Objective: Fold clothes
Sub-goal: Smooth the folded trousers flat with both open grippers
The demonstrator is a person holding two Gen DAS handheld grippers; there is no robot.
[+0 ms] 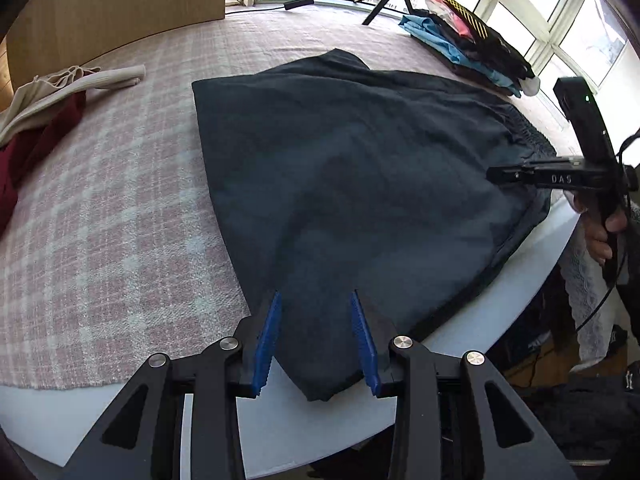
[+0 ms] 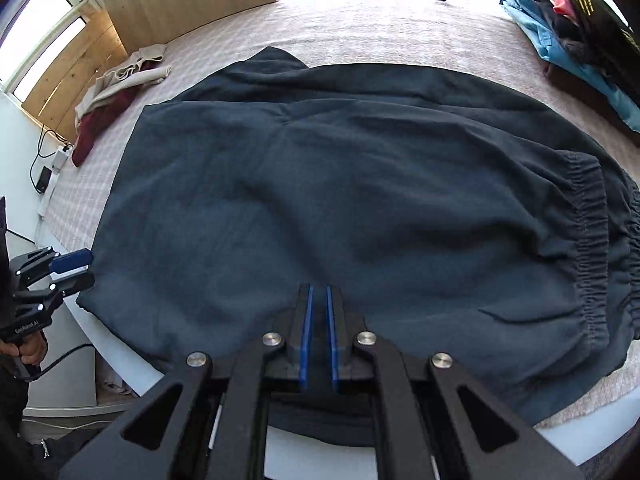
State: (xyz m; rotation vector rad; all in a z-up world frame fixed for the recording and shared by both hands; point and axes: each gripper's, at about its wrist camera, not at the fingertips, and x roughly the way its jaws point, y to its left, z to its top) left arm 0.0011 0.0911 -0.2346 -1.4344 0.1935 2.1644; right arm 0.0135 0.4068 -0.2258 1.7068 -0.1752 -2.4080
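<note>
While the right gripper pinches the dark shorts near their waistband, the left gripper, half-open around the hem corner, should clamp before lifting.

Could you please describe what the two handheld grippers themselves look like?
Both the left gripper and right gripper are black linkage frames with silver pivot bolts and ribbed blue finger pads. White lettering marks each body, and a black cable trails from the right one.

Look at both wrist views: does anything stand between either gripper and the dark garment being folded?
Nothing visible does. The left gripper has its jaws apart with the near corner of the dark garment between them. The right gripper is nearly shut on the garment's near edge.
</note>
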